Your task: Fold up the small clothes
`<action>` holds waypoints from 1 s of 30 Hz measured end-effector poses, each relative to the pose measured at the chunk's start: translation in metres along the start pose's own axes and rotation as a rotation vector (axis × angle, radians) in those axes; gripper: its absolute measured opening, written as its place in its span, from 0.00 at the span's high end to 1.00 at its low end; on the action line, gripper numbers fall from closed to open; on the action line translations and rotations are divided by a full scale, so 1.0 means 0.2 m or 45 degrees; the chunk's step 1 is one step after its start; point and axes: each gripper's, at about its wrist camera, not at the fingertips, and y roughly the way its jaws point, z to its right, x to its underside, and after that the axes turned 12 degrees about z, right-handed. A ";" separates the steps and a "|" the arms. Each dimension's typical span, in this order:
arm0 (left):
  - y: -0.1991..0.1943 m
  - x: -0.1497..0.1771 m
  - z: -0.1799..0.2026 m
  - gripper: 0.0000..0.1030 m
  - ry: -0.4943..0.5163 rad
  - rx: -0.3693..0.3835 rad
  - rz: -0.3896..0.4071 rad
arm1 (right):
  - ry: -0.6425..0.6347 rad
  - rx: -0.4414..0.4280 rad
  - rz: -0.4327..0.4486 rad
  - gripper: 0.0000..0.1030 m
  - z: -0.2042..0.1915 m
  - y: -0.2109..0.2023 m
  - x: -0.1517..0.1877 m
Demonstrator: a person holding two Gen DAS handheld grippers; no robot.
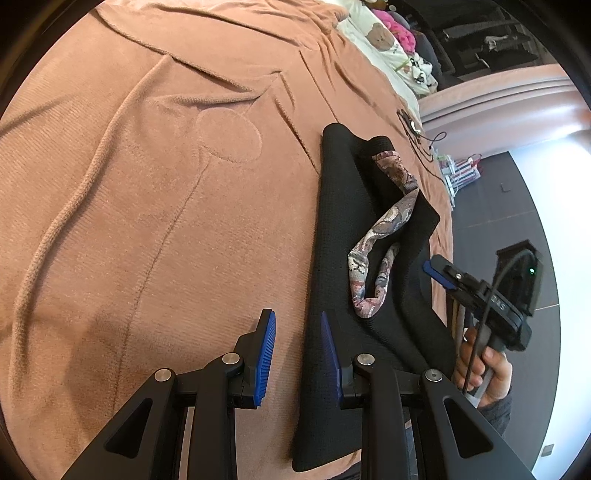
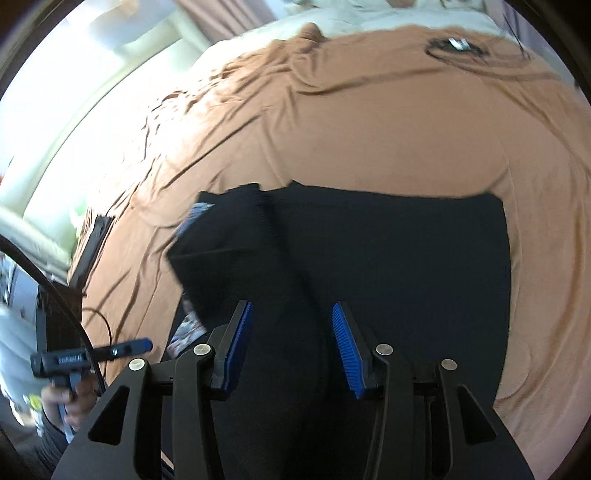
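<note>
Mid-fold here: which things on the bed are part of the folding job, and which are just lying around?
Job:
black garment with patterned trim
left gripper, open
right gripper, open over the garment

Lying about:
brown blanket
black cable
bear-print bedding
pink item

- The left wrist view looks steeply down along its own fingers, close over the black garment and the terracotta blanket.
- The right wrist view looks steeply down, close above the same garment.
- Both share garment and blanket.
</note>
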 end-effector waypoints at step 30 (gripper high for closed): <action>0.02 0.01 0.02 0.74 0.007 -0.009 -0.008 | -0.168 0.095 0.176 0.96 -0.09 -0.28 -0.03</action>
